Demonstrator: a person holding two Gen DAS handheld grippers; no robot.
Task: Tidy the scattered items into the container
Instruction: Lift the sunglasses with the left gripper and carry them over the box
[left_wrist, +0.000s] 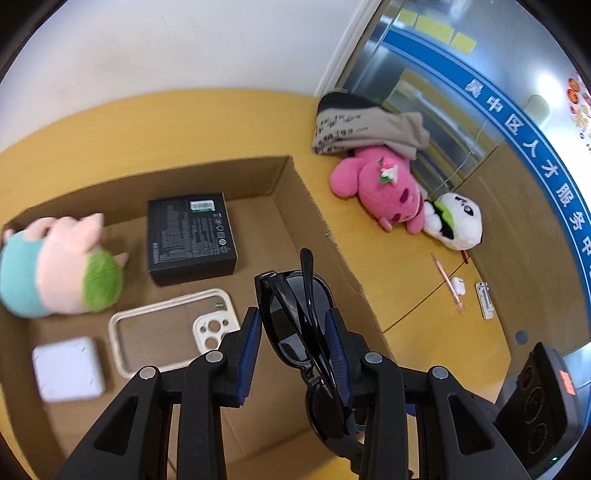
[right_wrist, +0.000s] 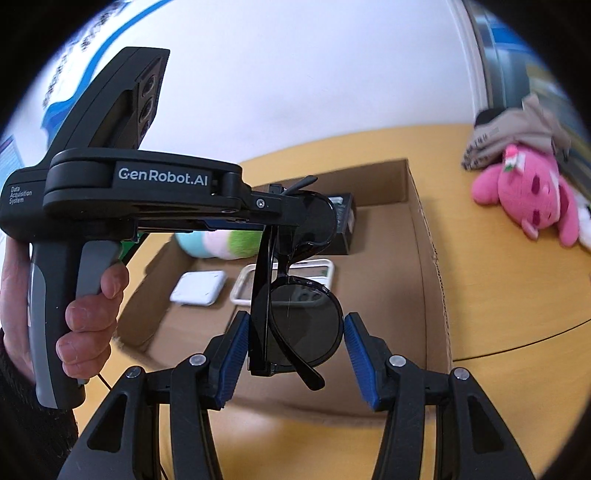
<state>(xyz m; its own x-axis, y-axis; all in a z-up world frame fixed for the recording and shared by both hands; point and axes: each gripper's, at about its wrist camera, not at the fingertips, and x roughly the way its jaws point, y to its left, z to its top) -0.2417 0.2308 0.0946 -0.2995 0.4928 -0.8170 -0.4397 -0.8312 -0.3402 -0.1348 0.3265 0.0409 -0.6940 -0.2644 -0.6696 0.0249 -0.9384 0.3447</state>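
The left gripper (left_wrist: 293, 334) reaches out over the cardboard box (left_wrist: 314, 206) and squeezes black sunglasses (left_wrist: 299, 314) between its blue pads. The right gripper (right_wrist: 293, 349) is spread wide, its pads on either side of one dark lens without touching. In the box lie a black box (left_wrist: 190, 236), a phone case (left_wrist: 173, 332) and a soft toy (left_wrist: 55, 266). A pink plush (left_wrist: 384, 192) lies on the yellow table (left_wrist: 406, 280) outside.

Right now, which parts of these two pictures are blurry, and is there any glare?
Left wrist view: the plush in the box and white pad are smeared; sunglasses sharp, faint lens sheen. Right wrist view: the pink plush and box wall are blurred; no strong glare.
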